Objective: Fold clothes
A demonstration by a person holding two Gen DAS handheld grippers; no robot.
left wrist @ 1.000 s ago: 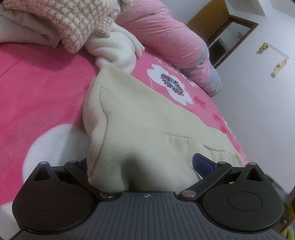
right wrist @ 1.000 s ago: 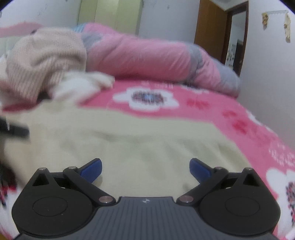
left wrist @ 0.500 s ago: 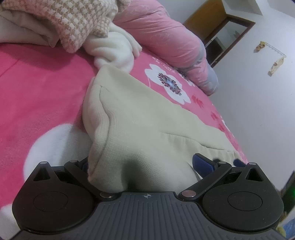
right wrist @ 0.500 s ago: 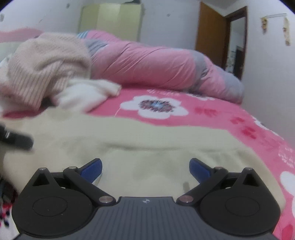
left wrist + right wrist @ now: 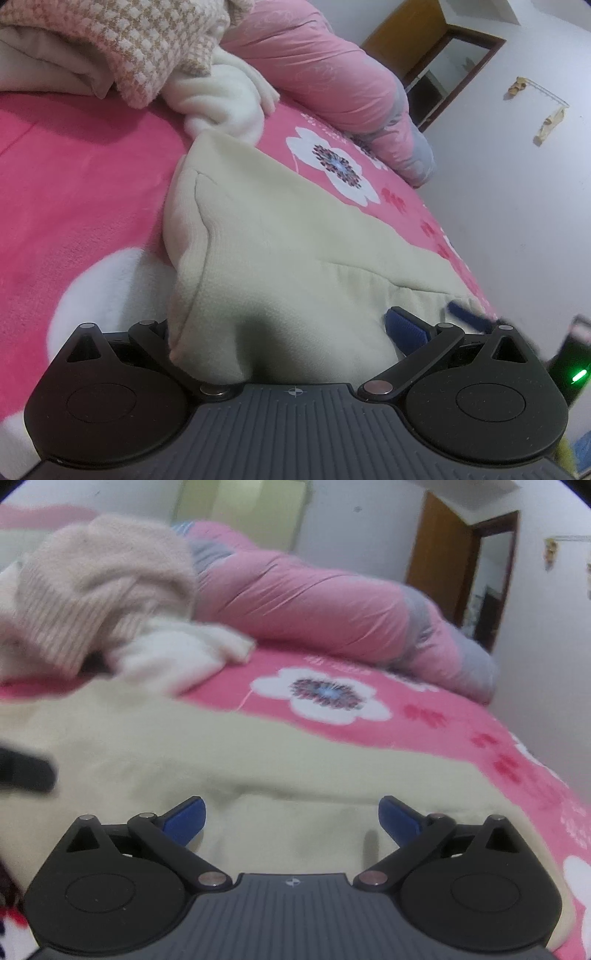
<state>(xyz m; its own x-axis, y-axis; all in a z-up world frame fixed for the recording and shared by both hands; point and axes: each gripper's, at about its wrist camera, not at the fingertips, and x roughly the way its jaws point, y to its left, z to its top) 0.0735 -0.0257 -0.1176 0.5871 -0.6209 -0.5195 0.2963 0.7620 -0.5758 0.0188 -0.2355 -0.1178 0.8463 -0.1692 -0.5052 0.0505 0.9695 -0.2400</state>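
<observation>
A cream knit garment (image 5: 277, 240) lies spread on the pink flowered blanket (image 5: 74, 184). My left gripper (image 5: 284, 328) is open at its near edge, and a bunched fold of the fabric sits between the jaws. That fold hides the left finger; the blue right pad (image 5: 404, 326) shows. In the right wrist view the same garment (image 5: 258, 760) fills the foreground. My right gripper (image 5: 291, 819) hovers open over its hem area, both blue pads bare. It shows blurred at the far right of the left view (image 5: 476, 317).
A pile of other clothes lies at the back left: a pink-and-white checked knit (image 5: 147, 44) and a white fleece (image 5: 221, 99). A rolled pink duvet (image 5: 314, 602) runs along the far side. The bed edge and a white wall (image 5: 517, 203) are to the right.
My right gripper has moved in over the garment's hem and now shows at the right edge of the left view. The left gripper has barely shifted.
</observation>
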